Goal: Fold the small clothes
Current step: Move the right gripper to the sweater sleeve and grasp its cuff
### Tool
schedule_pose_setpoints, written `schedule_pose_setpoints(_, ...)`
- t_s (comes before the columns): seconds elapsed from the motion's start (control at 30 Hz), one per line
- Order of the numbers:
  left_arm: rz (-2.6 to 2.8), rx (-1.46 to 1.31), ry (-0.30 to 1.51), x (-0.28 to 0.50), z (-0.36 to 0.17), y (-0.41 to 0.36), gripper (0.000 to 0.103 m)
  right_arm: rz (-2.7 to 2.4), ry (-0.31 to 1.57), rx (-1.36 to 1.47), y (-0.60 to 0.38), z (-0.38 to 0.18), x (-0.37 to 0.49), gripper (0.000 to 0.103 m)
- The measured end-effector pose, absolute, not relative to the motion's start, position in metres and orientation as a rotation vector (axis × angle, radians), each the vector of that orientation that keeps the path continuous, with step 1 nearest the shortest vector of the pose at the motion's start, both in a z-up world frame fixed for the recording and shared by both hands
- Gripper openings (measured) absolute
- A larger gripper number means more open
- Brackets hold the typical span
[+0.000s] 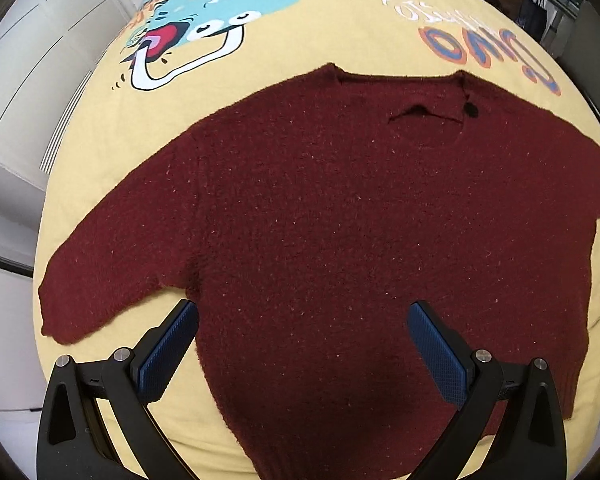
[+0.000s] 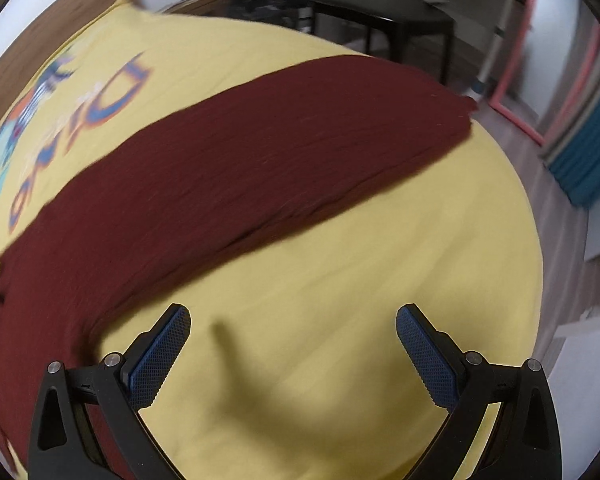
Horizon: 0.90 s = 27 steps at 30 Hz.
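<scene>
A dark red knit sweater [image 1: 320, 208] lies spread flat on a yellow printed sheet [image 1: 340, 24], neckline at the far side, both sleeves stretched out. My left gripper [image 1: 302, 320] is open and empty, hovering over the sweater's lower body near the left armpit. In the right wrist view the sweater's right sleeve [image 2: 280, 140] runs diagonally toward the bed's far right edge. My right gripper [image 2: 292, 328] is open and empty above bare yellow sheet [image 2: 340, 280], just below that sleeve. The right wrist view is motion-blurred.
The sheet carries a blue cartoon dinosaur print [image 1: 220, 12] and orange-blue lettering [image 1: 492, 48]. White cabinets [image 1: 32, 60] stand to the left. A dark table [image 2: 384, 24], a pink frame [image 2: 512, 108] and a teal curtain [image 2: 588, 160] lie beyond the bed.
</scene>
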<state>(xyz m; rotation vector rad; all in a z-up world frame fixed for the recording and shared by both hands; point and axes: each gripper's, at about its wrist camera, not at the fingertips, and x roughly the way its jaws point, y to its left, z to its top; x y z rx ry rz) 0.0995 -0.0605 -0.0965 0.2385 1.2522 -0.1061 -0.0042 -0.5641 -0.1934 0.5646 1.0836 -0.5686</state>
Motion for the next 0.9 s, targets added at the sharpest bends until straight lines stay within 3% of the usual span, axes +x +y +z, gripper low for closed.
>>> schedule_pose_setpoints(0.57, -0.04, 0.207, 1.334, 0.107, -0.111, -0.035, 0.102, -0.642, 1.018, 0.921, -0.684, -0.225, 0.03, 0.099)
schedule_pose_setpoints(0.73, -0.035, 0.173, 1.338, 0.105, -0.114, -0.027, 0.102, -0.66, 1.094, 0.859, -0.694, -0.22, 0.044, 0.074)
schedule_pose_setpoints(0.77, -0.035, 0.168, 1.341, 0.106, -0.115, -0.027, 0.102, -0.65, 1.1, 0.854, -0.696, -0.219, 0.047, 0.056)
schedule_pose_setpoints(0.8, -0.037, 0.168, 1.341, 0.106, -0.116, -0.026, 0.102, -0.607, 1.09, 0.871, -0.697, -0.215, 0.05, 0.033)
schedule_pose_setpoints(0.87, -0.033, 0.177, 1.339, 0.106, -0.115, -0.026, 0.102, -0.55, 1.084, 0.889, -0.698, -0.211, 0.055, 0.015)
schedule_pose_setpoints(0.9, -0.033, 0.184, 1.338, 0.105, -0.114, -0.025, 0.102, -0.547, 1.084, 0.864, -0.698, -0.206, 0.059, 0.014)
